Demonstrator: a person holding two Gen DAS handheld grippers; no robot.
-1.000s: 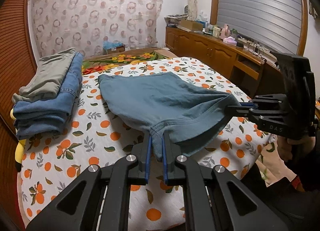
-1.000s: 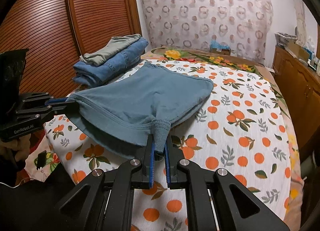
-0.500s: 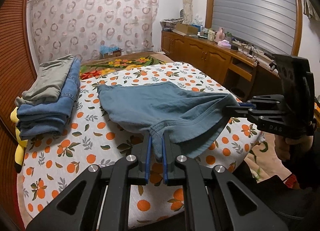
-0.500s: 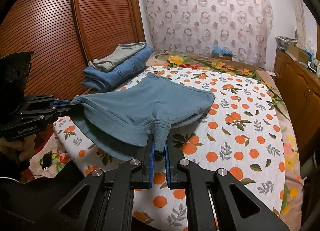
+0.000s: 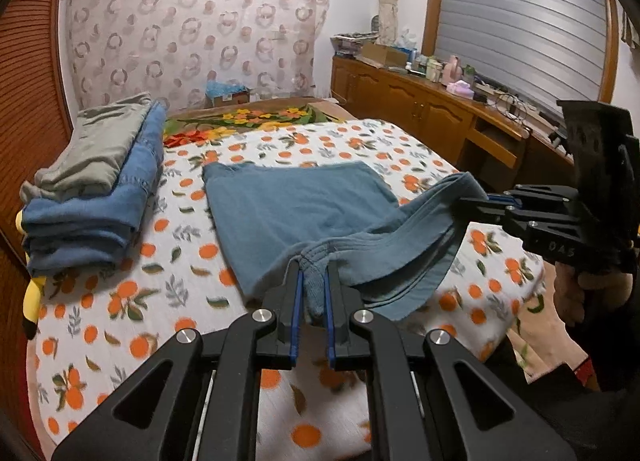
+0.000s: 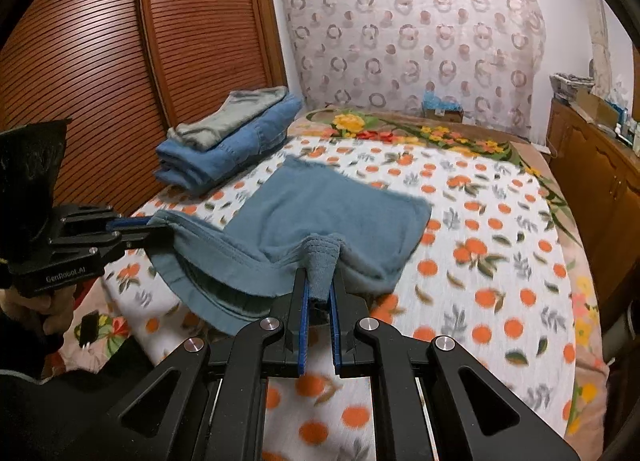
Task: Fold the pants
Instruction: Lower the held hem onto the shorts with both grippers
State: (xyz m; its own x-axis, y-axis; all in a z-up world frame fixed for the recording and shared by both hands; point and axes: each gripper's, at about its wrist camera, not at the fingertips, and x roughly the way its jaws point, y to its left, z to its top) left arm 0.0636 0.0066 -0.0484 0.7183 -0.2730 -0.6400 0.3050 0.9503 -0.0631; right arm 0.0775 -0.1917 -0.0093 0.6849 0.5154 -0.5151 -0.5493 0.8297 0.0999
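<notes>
You held the left tool (image 5: 311,293) clamped on a bunched corner of the teal pants (image 5: 304,213), and the right tool (image 6: 319,293) clamped on the opposite corner of the same thick stitched edge (waistband, by the look of it). That edge hung lifted and slack between the two tools over the near end of the bed (image 6: 500,261); the far part of the pants lay flat on the orange-print sheet. Gripping both corners kept the edge level, which I judge was meant to let you carry it over the flat part and land the fold square. The stack of folded jeans and grey trousers (image 5: 96,189) sat well apart at the bed's far left, by the slatted wardrobe doors (image 6: 100,73), out of the fold's path.

Against the frames half a second and a second earlier: more of the pants lay flat, the far edge looked squarer, and the held edge sagged more between the tools. Both grips were unchanged.
</notes>
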